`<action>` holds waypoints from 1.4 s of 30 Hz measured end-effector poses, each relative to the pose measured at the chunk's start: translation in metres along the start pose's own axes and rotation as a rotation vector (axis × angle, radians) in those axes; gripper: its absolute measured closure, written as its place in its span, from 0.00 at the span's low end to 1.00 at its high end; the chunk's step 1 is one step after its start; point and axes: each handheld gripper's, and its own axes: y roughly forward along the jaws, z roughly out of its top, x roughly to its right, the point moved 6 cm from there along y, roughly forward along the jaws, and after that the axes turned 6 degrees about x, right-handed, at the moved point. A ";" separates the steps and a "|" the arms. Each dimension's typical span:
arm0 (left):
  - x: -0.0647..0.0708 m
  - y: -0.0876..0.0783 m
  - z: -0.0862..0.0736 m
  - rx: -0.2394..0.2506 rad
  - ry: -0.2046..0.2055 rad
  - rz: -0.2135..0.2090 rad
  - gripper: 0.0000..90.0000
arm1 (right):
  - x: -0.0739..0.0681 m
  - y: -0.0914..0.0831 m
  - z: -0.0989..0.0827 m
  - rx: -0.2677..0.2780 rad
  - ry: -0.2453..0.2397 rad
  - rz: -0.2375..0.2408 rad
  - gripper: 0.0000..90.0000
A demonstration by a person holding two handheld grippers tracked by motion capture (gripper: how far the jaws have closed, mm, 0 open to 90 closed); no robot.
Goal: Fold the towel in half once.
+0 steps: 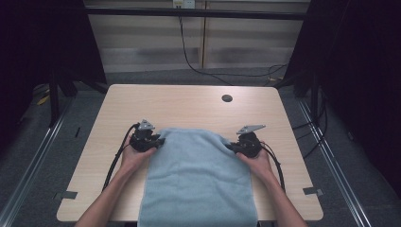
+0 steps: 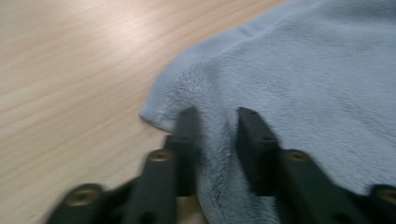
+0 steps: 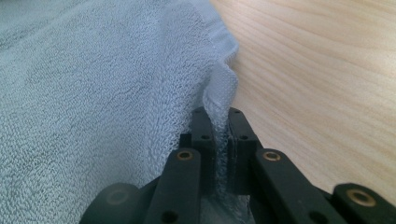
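A light blue towel [image 1: 198, 179] lies flat on the wooden table [image 1: 189, 101], running from the middle to the near edge. My left gripper [image 1: 161, 141] sits at the towel's far left corner. In the left gripper view its jaws [image 2: 217, 126] pinch a bunched fold of towel [image 2: 303, 84] just inside the corner. My right gripper [image 1: 231, 147] is at the far right corner. In the right gripper view its jaws [image 3: 217, 114] are shut on the thin hem of the towel [image 3: 93, 93], which rises a little above the tabletop.
A small dark round hole [image 1: 227, 98] is set in the table near its far edge. Bare wood [image 1: 118, 156] lies to either side of the towel. Cables [image 1: 189, 56] trail over the floor behind the table, and dark frames stand at both sides.
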 end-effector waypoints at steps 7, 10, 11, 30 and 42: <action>-0.004 -0.006 -0.006 0.030 -0.100 -0.071 0.93 | 0.009 -0.005 0.003 0.037 0.051 -0.006 0.94; -0.004 -0.013 -0.003 0.055 -0.122 -0.091 0.94 | 0.015 -0.013 0.008 0.082 0.079 -0.009 0.94; -0.004 -0.016 -0.001 0.065 -0.124 -0.099 0.94 | 0.016 -0.016 0.010 0.092 0.083 -0.010 0.94; -0.013 -0.080 0.053 0.262 -0.142 -0.138 0.94 | 0.016 -0.045 0.080 0.291 0.117 0.042 0.94; -0.035 -0.096 0.097 0.327 -0.157 -0.097 0.94 | 0.024 -0.066 0.144 0.376 0.087 0.033 0.95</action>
